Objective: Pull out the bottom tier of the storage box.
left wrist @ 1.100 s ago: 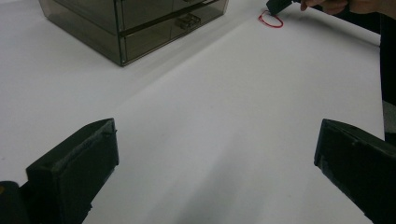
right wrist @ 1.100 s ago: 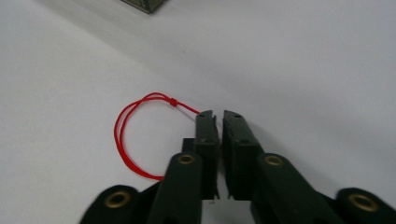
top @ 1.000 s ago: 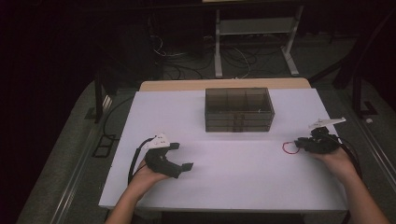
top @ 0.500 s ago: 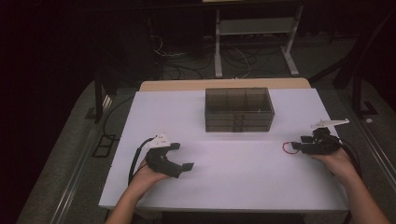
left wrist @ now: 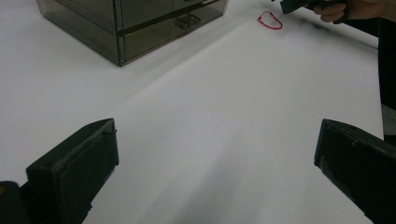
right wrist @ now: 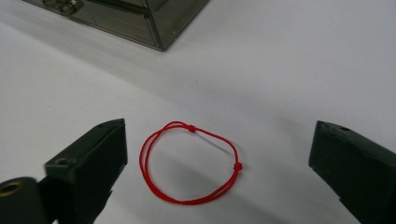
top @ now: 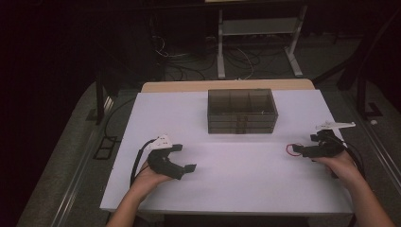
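A dark see-through drawer box (top: 241,111) stood on the far middle of the white table (top: 236,184). Behind the table, a wooden board edge (top: 227,85) showed, and further back a metal frame (top: 257,33) and loose cables (top: 189,66) lay on the floor.

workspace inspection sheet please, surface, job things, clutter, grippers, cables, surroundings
surface: white table, bare apart from the items listed.
job's things: red string loop lying flat near the right edge; smoky drawer box at the back centre, drawers shut.
clutter: nothing seen.
grippers: right hand-held gripper open, jaws just widened, loop on the table between them, untouched; left hand-held gripper open, nothing between its jaws.
cables: black cable trailing from the left one.
surroundings: dark floor, loose wires, metal stand behind.
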`<action>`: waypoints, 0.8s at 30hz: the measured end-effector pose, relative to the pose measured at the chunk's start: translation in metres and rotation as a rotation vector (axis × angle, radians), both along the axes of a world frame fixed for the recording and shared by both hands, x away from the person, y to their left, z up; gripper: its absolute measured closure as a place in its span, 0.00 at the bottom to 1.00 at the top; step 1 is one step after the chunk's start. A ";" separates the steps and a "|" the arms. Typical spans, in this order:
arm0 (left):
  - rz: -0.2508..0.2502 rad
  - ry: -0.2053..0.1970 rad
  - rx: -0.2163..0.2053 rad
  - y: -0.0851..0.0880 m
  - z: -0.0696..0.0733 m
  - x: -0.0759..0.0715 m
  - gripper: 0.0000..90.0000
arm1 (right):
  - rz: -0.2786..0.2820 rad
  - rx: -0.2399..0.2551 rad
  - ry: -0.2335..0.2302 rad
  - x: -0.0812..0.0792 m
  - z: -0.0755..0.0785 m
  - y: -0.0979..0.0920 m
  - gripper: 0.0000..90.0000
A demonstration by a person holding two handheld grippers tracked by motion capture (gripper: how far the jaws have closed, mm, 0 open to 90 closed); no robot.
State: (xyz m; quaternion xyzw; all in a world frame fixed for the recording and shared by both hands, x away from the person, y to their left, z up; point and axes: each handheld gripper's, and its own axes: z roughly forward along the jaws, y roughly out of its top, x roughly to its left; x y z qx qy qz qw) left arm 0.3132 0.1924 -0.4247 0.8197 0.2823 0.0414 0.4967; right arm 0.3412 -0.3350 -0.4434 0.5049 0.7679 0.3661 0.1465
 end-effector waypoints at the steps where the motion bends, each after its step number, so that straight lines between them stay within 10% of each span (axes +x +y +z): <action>1: -0.001 0.001 -0.001 0.000 0.000 0.000 0.00 | -0.002 -0.003 0.000 0.000 0.000 0.000 0.05; 24: 0.021 -0.011 -0.027 0.000 0.003 0.000 0.00 | 0.041 0.028 -0.034 -0.009 0.006 0.013 0.09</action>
